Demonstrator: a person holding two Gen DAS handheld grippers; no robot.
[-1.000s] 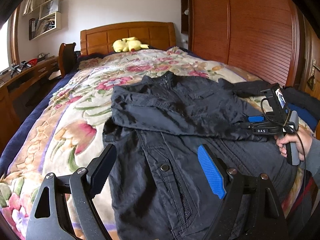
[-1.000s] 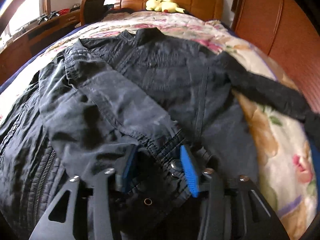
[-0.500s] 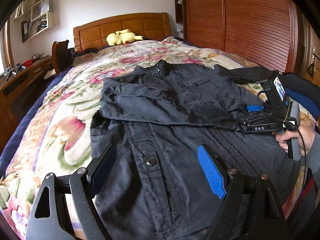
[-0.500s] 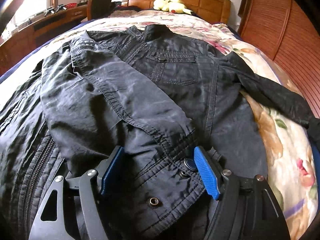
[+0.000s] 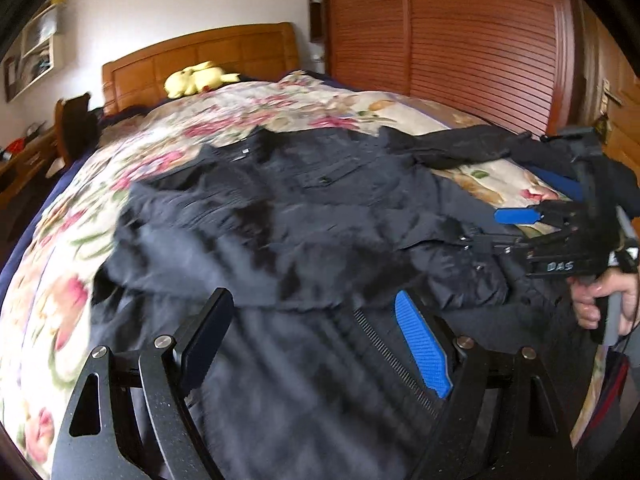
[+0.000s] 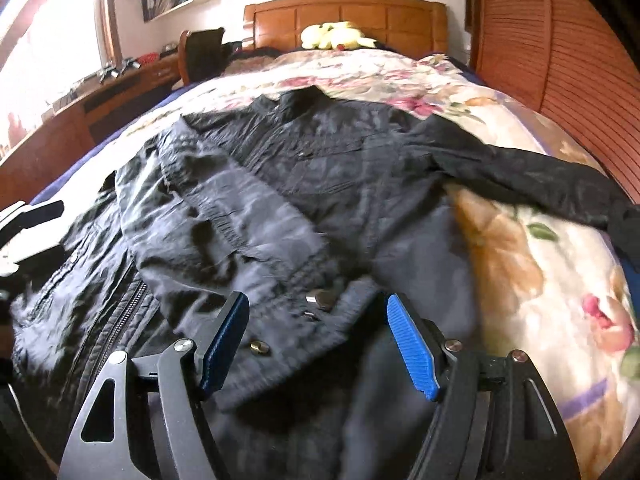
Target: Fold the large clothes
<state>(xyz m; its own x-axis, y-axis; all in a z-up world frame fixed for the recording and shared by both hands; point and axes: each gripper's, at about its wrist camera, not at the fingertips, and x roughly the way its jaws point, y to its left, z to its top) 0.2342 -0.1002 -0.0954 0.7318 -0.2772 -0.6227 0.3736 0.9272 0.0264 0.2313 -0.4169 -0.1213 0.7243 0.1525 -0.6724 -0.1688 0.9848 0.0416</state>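
Jaws on the right gripper (image 6: pixel 318 342) have just been opening and now stand apart, with the cuff (image 6: pixel 316 316) of the folded sleeve lying loose between them, not pressed; the left gripper (image 5: pixel 316 340) also stands wide open with nothing in it, over the lower front of the dark jacket (image 5: pixel 320 208), which lies spread face-up on the floral bedspread (image 5: pixel 60 280). One risk is that the released sleeve, only resting across the chest, could slide back off if either gripper drags across it in leaving. Another is that the second sleeve (image 6: pixel 532 176), stretched out toward the bed's edge, may slip over the side and pull the body askew. Counted: one jacket, two sleeves (one folded in, one out), two grippers, three metal snaps visible at the cuff, one yellow plush toy (image 6: pixel 336 36) by the headboard.
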